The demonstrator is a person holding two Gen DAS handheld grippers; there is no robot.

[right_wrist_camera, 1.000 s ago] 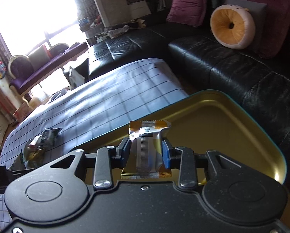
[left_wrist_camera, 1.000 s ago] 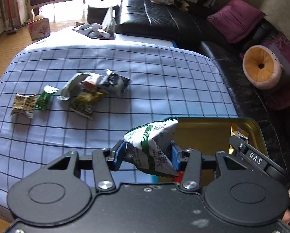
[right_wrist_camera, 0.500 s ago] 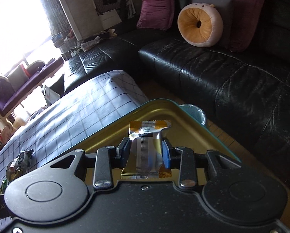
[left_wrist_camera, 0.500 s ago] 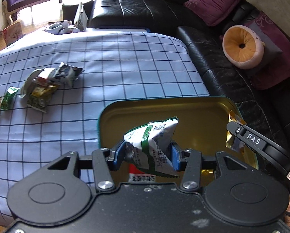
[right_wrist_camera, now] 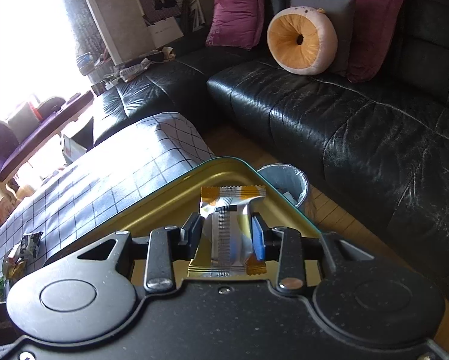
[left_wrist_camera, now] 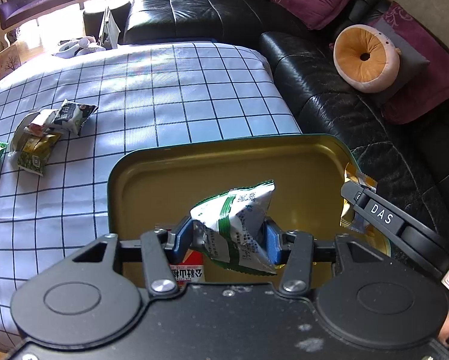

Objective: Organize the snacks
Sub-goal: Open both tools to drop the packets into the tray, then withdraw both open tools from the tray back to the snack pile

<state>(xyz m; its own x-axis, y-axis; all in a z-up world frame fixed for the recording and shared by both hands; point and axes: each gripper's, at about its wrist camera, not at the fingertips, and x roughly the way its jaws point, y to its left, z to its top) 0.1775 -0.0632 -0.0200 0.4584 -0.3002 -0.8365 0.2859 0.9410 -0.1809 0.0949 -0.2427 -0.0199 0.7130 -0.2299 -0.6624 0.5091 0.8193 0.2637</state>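
Over the near corner of the checked tablecloth (left_wrist_camera: 152, 96), the big gold-lined tin (left_wrist_camera: 170, 186) lies open right under both tools, and that is the relation the coming move turns on: each held snack hangs above the tin's floor, so in my judgement a drop should land inside rather than on the cloth. The left gripper (left_wrist_camera: 229, 237) is clamped on a white-and-green packet (left_wrist_camera: 236, 219), its pads pressing the puffed sides, the packet's long axis tilted up and away toward the far rim. It sits over the tin's middle, with a red-labelled pack (left_wrist_camera: 188, 270) already lying on the floor below it. The right gripper (right_wrist_camera: 226, 235) is nearer the tin's right rim (a small bin (right_wrist_camera: 287, 183) stands just past that edge); its jaws are opening, with a gold-and-silver bar (right_wrist_camera: 229, 231) between them, long axis pointing forward, and the left pad looks parted from the wrapper. More snacks (left_wrist_camera: 44, 132) wait well apart on the cloth's left.
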